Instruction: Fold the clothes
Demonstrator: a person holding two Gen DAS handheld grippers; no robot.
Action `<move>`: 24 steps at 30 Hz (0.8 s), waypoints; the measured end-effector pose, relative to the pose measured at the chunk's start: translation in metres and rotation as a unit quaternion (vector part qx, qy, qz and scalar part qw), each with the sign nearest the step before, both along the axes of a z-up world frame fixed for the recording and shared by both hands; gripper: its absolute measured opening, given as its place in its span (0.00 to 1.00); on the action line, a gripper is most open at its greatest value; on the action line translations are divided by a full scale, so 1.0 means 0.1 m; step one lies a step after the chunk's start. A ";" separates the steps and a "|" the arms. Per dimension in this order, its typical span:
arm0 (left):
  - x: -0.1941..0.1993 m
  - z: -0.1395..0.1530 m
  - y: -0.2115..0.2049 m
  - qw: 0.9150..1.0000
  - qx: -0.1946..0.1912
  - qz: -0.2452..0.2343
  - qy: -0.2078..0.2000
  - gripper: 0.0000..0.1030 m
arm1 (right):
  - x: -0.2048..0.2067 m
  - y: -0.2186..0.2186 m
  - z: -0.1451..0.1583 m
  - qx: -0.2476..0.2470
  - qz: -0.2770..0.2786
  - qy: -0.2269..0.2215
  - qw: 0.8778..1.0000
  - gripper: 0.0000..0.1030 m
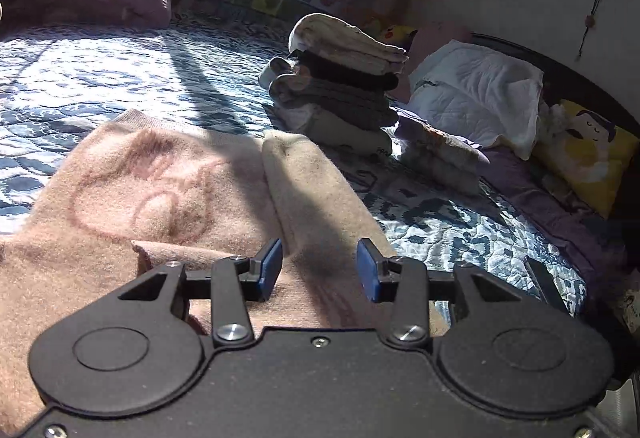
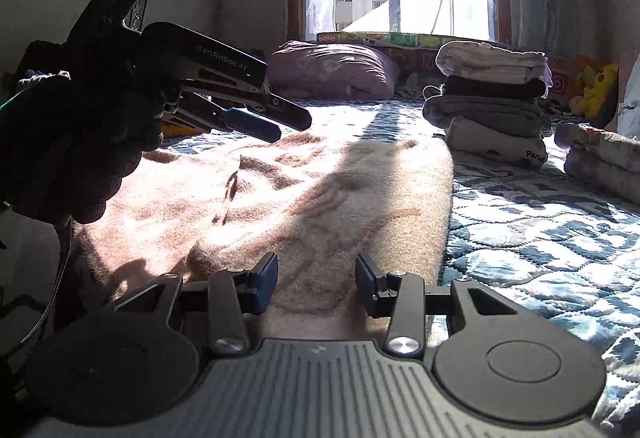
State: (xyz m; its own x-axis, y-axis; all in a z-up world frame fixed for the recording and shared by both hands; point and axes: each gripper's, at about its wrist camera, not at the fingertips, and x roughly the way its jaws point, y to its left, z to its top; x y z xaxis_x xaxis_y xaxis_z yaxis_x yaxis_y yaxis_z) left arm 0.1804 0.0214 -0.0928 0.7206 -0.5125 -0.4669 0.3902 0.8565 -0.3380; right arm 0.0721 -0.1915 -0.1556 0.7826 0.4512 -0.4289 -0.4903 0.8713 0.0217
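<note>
**Loose sleeve and a tall stack: the risks around the pink sweater**

The pink sweater lies spread on the bed, and I take it as the landmark. Over its near edge the left gripper hovers, its fingers spread and holding nothing. One sleeve is already folded in along the sweater's right side. If the fingers close on only the top layer, I think this sleeve can slide open again and the fold is lost.

Also over the near edge, the right gripper has its fingers spread and empty. The fabric on the sweater's left is wrinkled, so a crooked fold is possible.

Beyond the sweater's far right corner stands the stack of folded clothes. It is tall, and a careless swing could tip it.
</note>
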 end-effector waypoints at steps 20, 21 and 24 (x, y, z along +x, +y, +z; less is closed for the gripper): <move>-0.89 -0.39 -0.43 0.973 0.200 -0.113 0.015 0.37 | -0.52 0.18 -0.07 -0.138 0.036 -0.023 0.990 0.49; -0.92 -0.38 -0.38 0.972 0.206 -0.116 0.010 0.39 | -0.57 0.21 -0.07 -0.149 0.042 -0.023 0.988 0.49; -0.96 -0.46 -0.15 0.983 0.153 -0.097 0.034 0.38 | -0.68 0.26 -0.07 -0.176 0.051 -0.017 0.983 0.53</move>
